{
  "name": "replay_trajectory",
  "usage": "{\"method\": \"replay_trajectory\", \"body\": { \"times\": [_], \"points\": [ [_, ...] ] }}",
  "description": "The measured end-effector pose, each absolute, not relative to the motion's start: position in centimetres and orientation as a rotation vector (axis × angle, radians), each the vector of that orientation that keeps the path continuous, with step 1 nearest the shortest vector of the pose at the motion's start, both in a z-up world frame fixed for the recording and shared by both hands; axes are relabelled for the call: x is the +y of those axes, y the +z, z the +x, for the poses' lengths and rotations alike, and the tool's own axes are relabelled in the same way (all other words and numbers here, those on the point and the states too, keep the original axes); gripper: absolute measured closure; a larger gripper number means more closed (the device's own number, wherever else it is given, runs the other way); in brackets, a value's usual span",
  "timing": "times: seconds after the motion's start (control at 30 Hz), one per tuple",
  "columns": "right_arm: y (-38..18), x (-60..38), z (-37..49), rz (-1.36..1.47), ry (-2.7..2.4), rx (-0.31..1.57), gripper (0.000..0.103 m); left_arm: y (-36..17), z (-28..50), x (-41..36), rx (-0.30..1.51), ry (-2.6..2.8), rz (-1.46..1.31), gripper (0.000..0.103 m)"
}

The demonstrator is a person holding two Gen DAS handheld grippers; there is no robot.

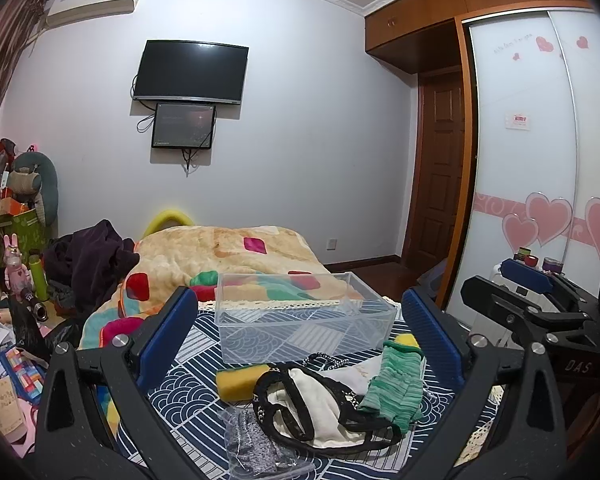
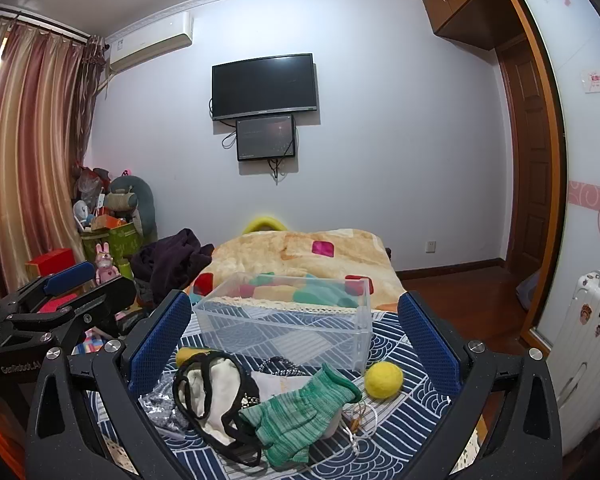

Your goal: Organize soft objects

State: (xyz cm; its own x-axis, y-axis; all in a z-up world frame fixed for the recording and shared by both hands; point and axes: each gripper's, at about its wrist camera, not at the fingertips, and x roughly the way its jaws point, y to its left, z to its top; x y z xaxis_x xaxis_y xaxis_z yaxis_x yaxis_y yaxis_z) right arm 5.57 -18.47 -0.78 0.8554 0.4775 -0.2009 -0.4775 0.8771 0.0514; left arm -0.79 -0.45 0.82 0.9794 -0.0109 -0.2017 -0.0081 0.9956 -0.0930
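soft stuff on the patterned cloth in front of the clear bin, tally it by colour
Yellow: 2, rectangular foam sponge and round felt ball
Green: 1, striped knit glove
Cream with black trim: 1, fabric pouch
Grey: 1, bagged knit item
Total: 5

- Bin (image 2: 284,320): clear, beyond the spread right tongs (image 2: 296,344).
- Glove (image 2: 296,416): green, nearer than bin.
- Ball (image 2: 383,380): yellow, by bin's right corner.

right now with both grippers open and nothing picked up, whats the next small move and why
Probably lower the right gripper onto the green glove and close on it. The glove lies on top of the pile, between that gripper's open fingers, and the clear bin just behind looks empty. The left gripper is open too, but sits farther from the glove.
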Motion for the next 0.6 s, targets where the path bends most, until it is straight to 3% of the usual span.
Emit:
{"method": "replay_trajectory", "body": {
  "times": [0.6],
  "points": [
    [-0.69, -18.27, 5.46, 0.002, 0.505, 0.206, 0.0, 1.11, -0.98, -0.98, 0.199, -0.003, -0.091, 0.0]
  ]
}}
